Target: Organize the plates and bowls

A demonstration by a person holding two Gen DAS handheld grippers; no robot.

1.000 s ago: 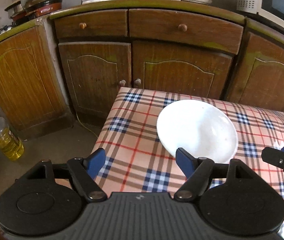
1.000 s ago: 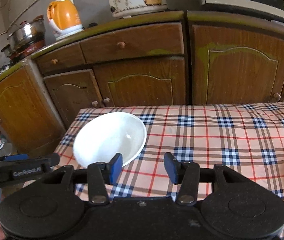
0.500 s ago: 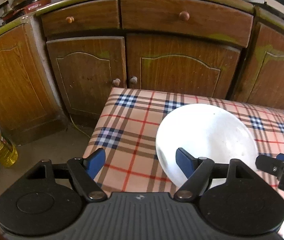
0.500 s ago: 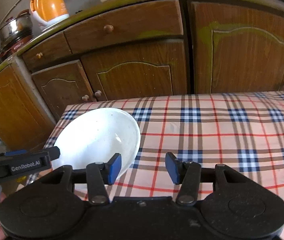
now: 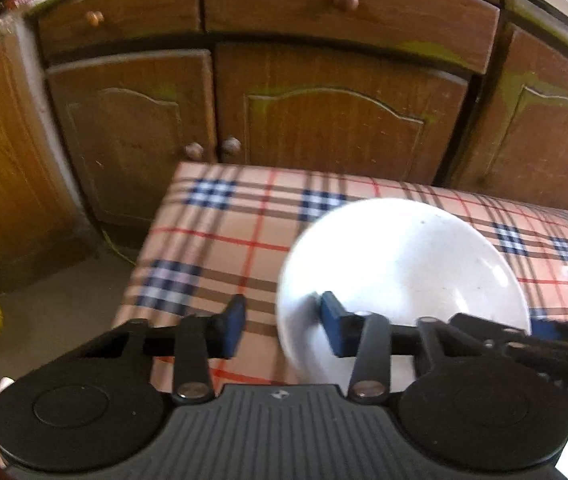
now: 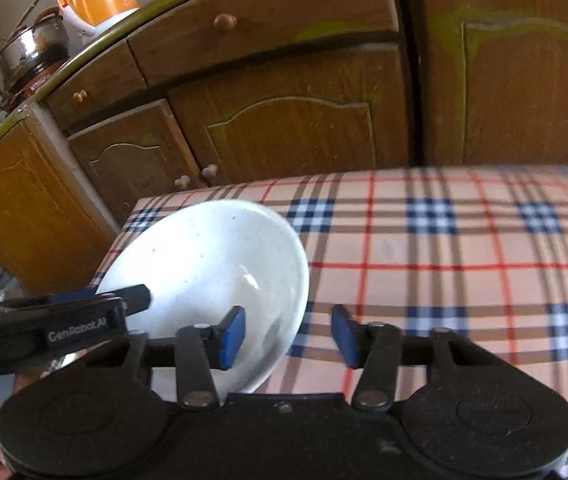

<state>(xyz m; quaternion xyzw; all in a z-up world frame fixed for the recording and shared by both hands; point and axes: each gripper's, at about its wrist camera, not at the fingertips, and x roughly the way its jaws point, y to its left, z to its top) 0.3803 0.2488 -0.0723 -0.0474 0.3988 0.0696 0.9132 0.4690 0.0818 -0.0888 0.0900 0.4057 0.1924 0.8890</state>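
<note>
- The bowl point(image 5: 402, 276) is seated on the table point(image 6: 464, 248), near its left corner.
- The left gripper point(image 5: 279, 330) is closing astride the near-left rim; no pad contact is seen.
- The right gripper point(image 6: 288, 334) is closing astride the near-right rim, likewise untouched.
- Both are equally near.

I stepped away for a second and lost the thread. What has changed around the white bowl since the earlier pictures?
Both grippers have come down and closer to the white bowl. The left gripper now straddles the bowl's left rim, the right gripper its right rim, and both sets of jaws are closing; neither visibly presses on it yet. The bowl stayed where it was on the checked tablecloth.
</note>
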